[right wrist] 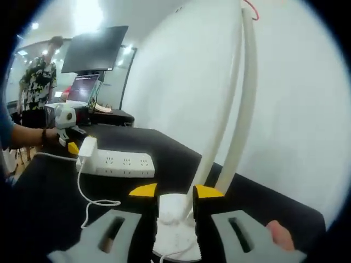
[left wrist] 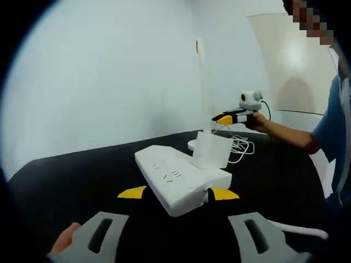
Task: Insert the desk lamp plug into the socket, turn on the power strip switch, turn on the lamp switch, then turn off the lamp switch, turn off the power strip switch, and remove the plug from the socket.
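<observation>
This looks like an office or lab workroom. In the right gripper view, at ten o'clock, a large dark monitor [right wrist: 94, 49] stands on a stand, with a lit laptop screen [right wrist: 82, 87] just below it on a dark side table [right wrist: 112, 116]. A person in a patterned shirt [right wrist: 37, 76] stands at nine o'clock beside that equipment, under bright ceiling lights [right wrist: 88, 13]. The near desk [right wrist: 49, 192] is covered in black, and plain white partition walls [left wrist: 98, 76] close it in. In the left gripper view, a pale glowing panel [left wrist: 290, 60] stands at two o'clock.
</observation>
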`<control>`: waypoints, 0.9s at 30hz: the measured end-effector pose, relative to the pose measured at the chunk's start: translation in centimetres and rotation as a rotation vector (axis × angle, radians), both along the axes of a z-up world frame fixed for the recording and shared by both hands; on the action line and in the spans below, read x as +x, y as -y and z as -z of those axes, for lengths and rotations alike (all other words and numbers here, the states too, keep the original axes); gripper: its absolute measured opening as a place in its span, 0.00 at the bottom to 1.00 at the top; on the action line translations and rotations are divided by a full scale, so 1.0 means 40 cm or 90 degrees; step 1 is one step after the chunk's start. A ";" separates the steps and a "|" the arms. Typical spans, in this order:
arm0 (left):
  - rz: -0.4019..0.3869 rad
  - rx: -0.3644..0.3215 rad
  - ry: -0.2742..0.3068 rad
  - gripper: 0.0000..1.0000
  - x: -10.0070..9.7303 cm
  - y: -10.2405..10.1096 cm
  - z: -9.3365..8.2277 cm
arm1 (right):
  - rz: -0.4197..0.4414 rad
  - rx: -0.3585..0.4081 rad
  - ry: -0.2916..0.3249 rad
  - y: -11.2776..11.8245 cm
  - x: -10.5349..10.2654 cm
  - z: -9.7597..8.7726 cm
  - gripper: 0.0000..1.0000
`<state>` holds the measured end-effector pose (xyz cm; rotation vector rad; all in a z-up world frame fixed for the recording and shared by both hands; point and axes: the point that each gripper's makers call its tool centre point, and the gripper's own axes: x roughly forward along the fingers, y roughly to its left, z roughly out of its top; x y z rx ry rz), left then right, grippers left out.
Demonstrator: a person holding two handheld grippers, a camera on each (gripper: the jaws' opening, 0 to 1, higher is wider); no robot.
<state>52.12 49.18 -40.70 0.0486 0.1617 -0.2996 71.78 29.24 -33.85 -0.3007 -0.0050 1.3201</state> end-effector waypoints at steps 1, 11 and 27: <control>0.001 -0.001 -0.002 0.41 -0.001 0.002 0.000 | 0.000 0.001 -0.001 0.000 0.000 0.000 0.26; 0.006 -0.041 -0.024 0.36 0.000 0.017 0.003 | -0.021 -0.008 -0.010 -0.014 -0.024 0.011 0.26; 0.006 -0.040 -0.022 0.35 -0.006 0.023 0.001 | -0.121 -0.009 -0.036 -0.067 -0.137 0.010 0.26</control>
